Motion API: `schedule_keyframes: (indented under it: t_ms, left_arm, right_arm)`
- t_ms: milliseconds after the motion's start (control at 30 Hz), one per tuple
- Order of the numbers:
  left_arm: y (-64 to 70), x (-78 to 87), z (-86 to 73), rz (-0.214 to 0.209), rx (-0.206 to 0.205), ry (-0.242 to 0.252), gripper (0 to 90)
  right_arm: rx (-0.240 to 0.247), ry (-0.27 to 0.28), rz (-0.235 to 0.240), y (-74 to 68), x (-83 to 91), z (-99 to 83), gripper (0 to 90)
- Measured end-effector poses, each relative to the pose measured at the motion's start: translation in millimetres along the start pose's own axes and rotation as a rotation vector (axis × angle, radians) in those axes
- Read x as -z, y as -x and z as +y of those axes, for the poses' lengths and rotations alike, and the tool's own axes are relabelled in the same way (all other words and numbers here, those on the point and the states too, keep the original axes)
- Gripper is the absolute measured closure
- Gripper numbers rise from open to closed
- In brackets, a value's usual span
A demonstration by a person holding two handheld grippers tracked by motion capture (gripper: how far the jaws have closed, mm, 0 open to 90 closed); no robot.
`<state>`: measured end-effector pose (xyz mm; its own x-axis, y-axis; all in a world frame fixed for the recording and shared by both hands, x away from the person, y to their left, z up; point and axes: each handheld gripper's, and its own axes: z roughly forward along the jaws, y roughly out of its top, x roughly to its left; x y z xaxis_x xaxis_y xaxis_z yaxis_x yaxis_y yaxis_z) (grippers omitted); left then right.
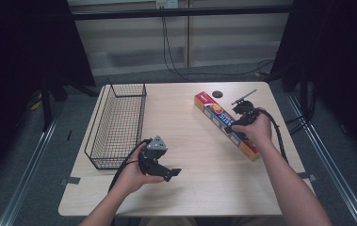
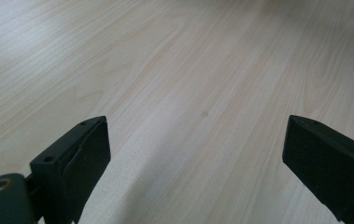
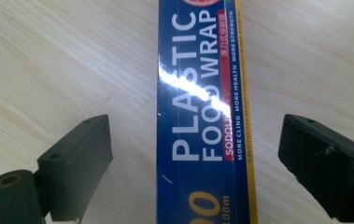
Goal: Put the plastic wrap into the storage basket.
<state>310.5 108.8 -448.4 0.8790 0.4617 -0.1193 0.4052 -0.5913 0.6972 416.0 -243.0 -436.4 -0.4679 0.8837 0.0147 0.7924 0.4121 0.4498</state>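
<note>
Right gripper (image 3: pixel 193 163): you're holding it spread wide, jaws straddling the plastic wrap box (image 3: pixel 205 116), one either side with table showing in both gaps. Not touching yet.

Box position: it's lying flat on the right half of the table (image 1: pixel 190 155), running diagonally from far-left to near-right. In the high view your right hand (image 1: pixel 254 129) is sitting over the near-right half of the box (image 1: pixel 214 112).

Key relation: in the right gripper view the box's long axis is running straight away between the jaws, so the jaws are set to close across the narrow width. That's the alignment you want. The box is sitting slightly nearer the right jaw in that view, so I'd expect that side to touch first and nudge the box.

Left gripper (image 2: pixel 193 163): you're holding it spread too, nothing between the jaws, just bare table wood. In the high view it's hovering (image 1: pixel 159 165) near the near-left edge, well apart from the box.

Nearer hand: right, clearly. Left is idling.

Wire basket (image 1: pixel 119 125): standing on the left side of the table, long axis near to far, nothing visible inside. Probably the drop target, judging by layout.

Next move, my guess: lower a touch, centre, then squeeze across the width.
</note>
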Motion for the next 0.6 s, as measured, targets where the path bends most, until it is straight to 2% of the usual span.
schedule_keyframes:
  t_ms: [100,167,333,467,533,600]
  left_arm:
    - [-0.7,-1.8,-0.7,-0.01,0.0,0.016,7.7]
    - [-0.9,-1.2,-0.4,-0.004,-0.002,0.0,7.7]
    - [-1.1,-2.2,-0.8,-0.007,-0.001,0.005,8.0]
    - [-1.4,-2.8,-1.1,-0.006,0.004,0.009,8.4]
    - [-2.0,-2.1,-1.0,0.004,-0.005,-0.016,8.6]
    - [-2.2,-2.7,-1.3,0.003,-0.006,-0.01,8.8]
  right_arm:
    - [0.0,-0.018,-0.009,0.9,-3.5,-0.2,12.0]
    - [-0.007,-0.023,-0.011,2.0,-5.6,-0.4,12.6]
    - [-0.011,-0.05,-0.007,2.0,-12.3,-0.5,14.7]
    - [0.008,-0.082,0.001,1.3,-18.6,-1.5,19.3]
    - [0.011,-0.086,0.0,0.9,-20.1,-1.5,20.0]
    - [0.01,-0.087,0.009,0.8,-23.1,-1.4,21.6]
